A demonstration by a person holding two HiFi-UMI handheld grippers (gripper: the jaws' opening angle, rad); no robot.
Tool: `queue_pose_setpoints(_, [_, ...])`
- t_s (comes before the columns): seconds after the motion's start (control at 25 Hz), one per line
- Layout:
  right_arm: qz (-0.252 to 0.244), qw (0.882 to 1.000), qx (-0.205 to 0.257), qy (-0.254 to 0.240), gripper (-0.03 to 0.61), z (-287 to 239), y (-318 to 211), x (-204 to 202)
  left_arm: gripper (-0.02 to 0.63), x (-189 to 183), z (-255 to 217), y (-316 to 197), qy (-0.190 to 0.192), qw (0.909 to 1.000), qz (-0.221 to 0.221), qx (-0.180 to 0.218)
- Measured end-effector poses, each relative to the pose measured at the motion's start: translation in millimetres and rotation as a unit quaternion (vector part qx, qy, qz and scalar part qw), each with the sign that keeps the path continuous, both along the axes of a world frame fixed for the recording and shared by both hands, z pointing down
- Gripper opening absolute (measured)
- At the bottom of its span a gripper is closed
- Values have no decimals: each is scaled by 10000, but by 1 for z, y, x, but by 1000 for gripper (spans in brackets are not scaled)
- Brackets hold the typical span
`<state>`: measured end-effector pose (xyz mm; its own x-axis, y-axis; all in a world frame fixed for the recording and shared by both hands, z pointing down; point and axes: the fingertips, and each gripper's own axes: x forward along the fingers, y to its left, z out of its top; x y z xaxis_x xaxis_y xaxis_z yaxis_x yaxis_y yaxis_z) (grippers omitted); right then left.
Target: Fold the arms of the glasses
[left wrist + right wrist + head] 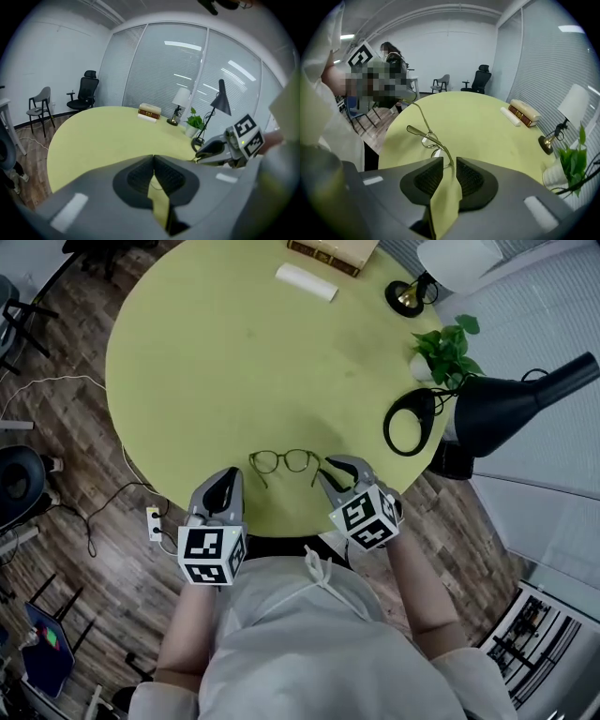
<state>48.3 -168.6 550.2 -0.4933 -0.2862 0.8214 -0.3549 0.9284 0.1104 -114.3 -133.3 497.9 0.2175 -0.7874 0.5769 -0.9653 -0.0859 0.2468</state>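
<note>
Near the front edge of the desk the glasses lie with both arms spread toward the person, so neither fold looks done yet. The right gripper has its jaws slightly parted around one arm's tip without pinching it. The left gripper is clenched, apparently on nothing. Open desk lies beyond the glasses, and the rim is close behind them.

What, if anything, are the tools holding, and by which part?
Nothing is gripped. The right tool has its jaws apart around one arm tip of the glasses; the left tool is shut on nothing.
</note>
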Motion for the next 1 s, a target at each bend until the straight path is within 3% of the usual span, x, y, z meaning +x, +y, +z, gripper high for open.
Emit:
queue_pose_setpoints(0.28, [-1198, 9910, 162, 576, 89, 8, -3, -10, 6, -7, 14, -10, 92, 9998, 1, -151])
queue_pose_setpoints(0.48, [-1648, 9832, 279, 729, 26, 8, -1, -16, 6, -7, 19, -13, 43, 9997, 99, -198])
queue_pose_setpoints(0.84, [-1880, 9789, 349, 718, 15, 9, 5, -13, 6, -6, 11, -24, -48, 9999, 99, 2])
queue_pose_setpoints(1.0, [-1858, 9795, 400, 672, 14, 9, 7, -13, 6, 1, 14, -28, 210, 9996, 184, -44])
